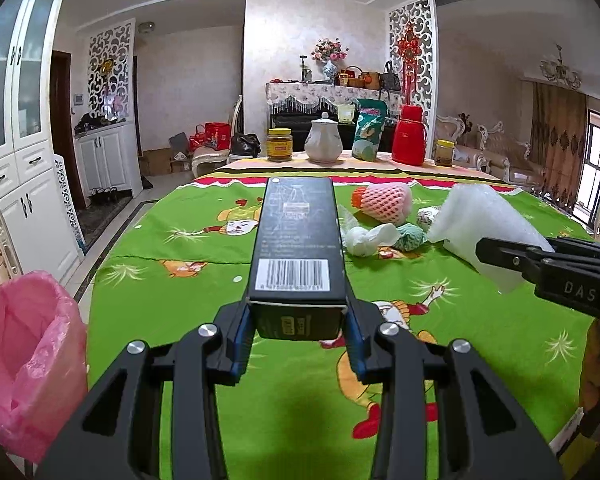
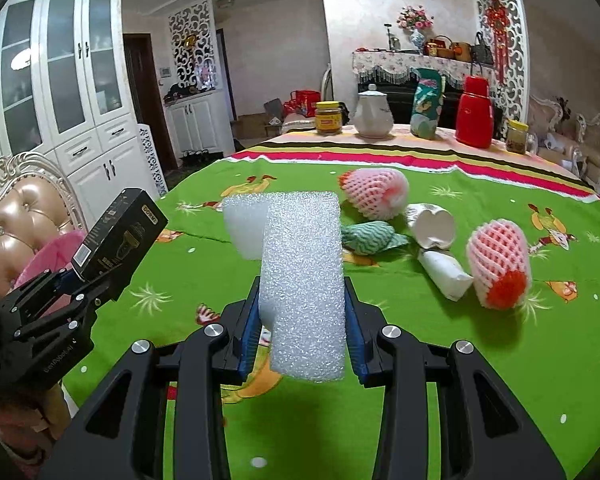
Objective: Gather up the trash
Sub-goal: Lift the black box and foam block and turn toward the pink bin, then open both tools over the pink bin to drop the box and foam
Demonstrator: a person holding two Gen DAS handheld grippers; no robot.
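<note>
My left gripper (image 1: 299, 334) is shut on the near end of a long black box (image 1: 298, 240) with a barcode, held above the green tablecloth; the same box (image 2: 118, 238) and left gripper (image 2: 70, 280) show at the left of the right wrist view. My right gripper (image 2: 302, 336) is shut on a folded white foam sheet (image 2: 304, 280), also seen as foam (image 1: 480, 224) beside the right gripper (image 1: 488, 252). A pink-lined trash bin (image 1: 28, 360) stands off the table's left edge. Pink fruit nets (image 2: 374, 192) (image 2: 498, 266), a teal wad (image 2: 370, 236), a white cup (image 2: 434, 226) and a white wrapper (image 2: 444, 270) lie on the cloth.
Along the table's far edge stand a yellow-lidded jar (image 1: 279, 144), a white teapot (image 1: 324, 138), a green bag (image 1: 367, 130), a red flask (image 1: 410, 136) and a small jar (image 1: 445, 153). A padded chair (image 2: 24, 220) sits at the left beside the bin (image 2: 48, 260).
</note>
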